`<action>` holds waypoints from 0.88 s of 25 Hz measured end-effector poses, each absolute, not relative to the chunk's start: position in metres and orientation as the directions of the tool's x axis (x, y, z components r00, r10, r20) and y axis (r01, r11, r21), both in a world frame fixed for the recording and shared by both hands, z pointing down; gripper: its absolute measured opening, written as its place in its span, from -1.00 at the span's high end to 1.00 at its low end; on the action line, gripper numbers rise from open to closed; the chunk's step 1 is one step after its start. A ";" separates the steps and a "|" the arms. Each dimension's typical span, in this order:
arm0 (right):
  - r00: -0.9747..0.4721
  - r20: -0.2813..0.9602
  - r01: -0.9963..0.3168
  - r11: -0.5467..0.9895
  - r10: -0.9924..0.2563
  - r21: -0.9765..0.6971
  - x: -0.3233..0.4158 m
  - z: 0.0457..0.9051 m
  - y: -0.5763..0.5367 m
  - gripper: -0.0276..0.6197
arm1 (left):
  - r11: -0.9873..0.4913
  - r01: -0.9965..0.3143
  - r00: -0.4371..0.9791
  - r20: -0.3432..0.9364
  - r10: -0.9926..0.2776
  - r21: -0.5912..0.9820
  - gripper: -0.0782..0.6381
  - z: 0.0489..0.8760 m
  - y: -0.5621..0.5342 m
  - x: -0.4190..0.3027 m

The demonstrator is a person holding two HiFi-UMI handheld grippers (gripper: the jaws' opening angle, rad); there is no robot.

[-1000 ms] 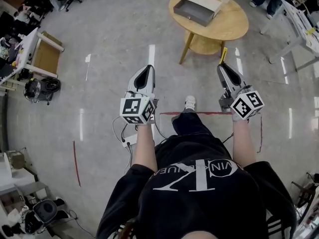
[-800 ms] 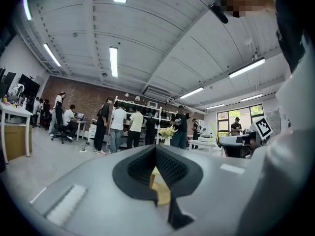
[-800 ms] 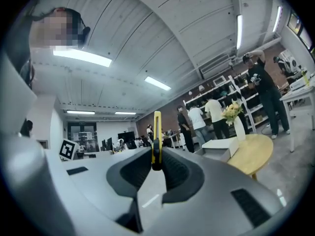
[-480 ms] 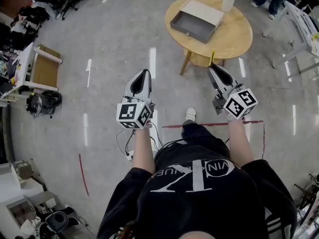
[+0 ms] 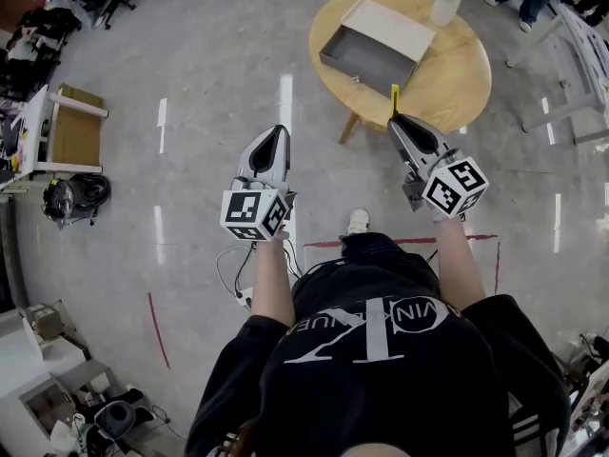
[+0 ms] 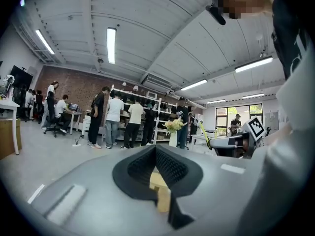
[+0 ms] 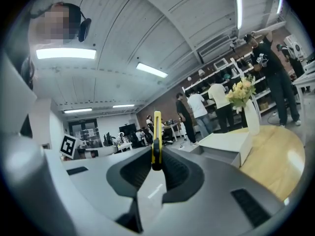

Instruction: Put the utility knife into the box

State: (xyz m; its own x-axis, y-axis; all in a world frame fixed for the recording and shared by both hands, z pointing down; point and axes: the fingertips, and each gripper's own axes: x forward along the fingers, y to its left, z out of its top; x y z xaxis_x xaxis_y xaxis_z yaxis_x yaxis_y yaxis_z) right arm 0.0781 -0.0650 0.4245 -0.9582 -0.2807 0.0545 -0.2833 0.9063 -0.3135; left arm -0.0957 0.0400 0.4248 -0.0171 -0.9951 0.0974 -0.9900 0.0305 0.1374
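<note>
1. Right fingers [image 5: 411, 133], from the head view, clamped on the utility knife [image 5: 395, 93], held upright near the desk [image 5: 457, 74] edge, short of the open box [image 5: 376, 41]; left fingers [image 5: 269, 152] level alongside, both forearms reaching forward.
2. Left gripper view: closed on nothing.
3. Right gripper view: gripped low by its flat sides; probably light, stiff, smooth-cased and slippery, so worth squeezing firmly mid-body.

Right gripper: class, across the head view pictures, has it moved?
Yes. The right gripper has gone forward, away from the red floor tape and toward the round table; its utility knife now overlaps the table's near edge.
</note>
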 end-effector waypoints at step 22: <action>-0.930 0.152 -0.366 0.875 -0.334 -0.317 0.033 0.439 -0.169 0.70 | -0.171 -0.972 0.190 0.113 -0.975 0.158 0.76 0.425 -0.122 -0.128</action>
